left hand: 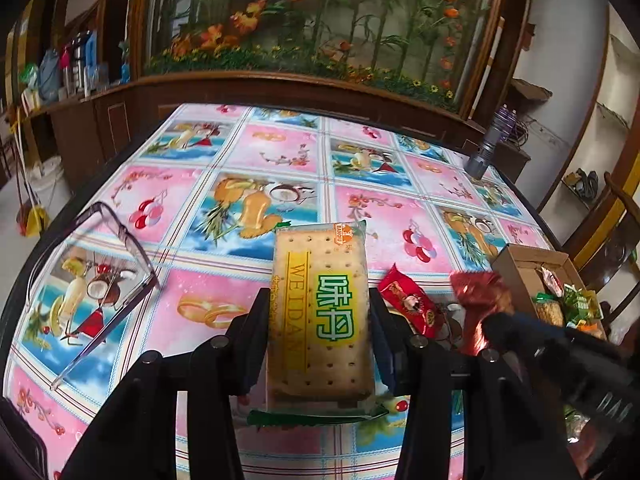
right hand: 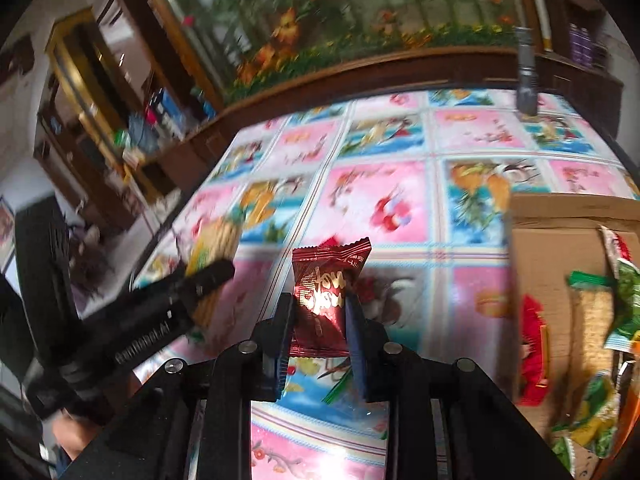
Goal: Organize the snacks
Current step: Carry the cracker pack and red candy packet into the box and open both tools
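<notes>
my left tool (left hand: 318,320) is clamped on a cracker pack (left hand: 320,312), held above the table (left hand: 224,184). my right tool (right hand: 320,312) pinches a dark red candy wrapper (right hand: 326,296), lifted off the table, left of the cardboard box (right hand: 560,240) of snacks.

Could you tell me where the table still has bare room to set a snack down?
The middle is free, between the clear tray and flashlight. It is crowded at the box, with a red packet beside it.
</notes>
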Demonstrator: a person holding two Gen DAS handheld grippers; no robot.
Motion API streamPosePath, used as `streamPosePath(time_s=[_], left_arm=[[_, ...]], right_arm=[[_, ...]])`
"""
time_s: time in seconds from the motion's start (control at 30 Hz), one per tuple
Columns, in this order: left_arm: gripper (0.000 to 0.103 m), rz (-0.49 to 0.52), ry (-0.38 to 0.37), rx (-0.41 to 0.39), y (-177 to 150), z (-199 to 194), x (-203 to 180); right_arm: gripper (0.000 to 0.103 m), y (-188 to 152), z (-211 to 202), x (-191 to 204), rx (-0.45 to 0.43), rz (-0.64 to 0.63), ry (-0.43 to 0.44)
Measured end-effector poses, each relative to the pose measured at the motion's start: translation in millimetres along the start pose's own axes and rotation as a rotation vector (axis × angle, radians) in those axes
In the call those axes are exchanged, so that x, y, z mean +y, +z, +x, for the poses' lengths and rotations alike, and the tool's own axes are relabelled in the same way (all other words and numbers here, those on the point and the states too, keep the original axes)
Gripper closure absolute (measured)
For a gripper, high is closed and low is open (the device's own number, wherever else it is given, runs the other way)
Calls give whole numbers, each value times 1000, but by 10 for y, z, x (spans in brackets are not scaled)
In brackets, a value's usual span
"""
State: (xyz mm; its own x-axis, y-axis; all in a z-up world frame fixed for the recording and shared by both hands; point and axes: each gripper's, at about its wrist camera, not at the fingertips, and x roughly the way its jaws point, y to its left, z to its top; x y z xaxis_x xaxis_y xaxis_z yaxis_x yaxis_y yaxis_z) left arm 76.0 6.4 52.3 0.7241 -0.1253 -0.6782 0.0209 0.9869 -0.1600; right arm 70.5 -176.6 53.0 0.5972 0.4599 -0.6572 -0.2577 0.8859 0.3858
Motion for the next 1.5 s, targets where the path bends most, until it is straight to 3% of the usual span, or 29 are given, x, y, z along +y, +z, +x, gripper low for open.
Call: streamPosePath(time_s=[0.37,0.8,1.23,1.5], left_arm=[[58,139,54,-108,-87,-125,-332],[58,234,124,-174,-158,-204,-516],[58,282,159,-209,-191,-237,-598],[58,298,174,-221,-206,-246,-627]], right_arm=[[75,62,-164,-39,-61,32,-11],[75,78,-173,-65,-65,43,4],[75,86,-193,-86,-75,49,11],[75,198,-413,-297,-133,101,7]])
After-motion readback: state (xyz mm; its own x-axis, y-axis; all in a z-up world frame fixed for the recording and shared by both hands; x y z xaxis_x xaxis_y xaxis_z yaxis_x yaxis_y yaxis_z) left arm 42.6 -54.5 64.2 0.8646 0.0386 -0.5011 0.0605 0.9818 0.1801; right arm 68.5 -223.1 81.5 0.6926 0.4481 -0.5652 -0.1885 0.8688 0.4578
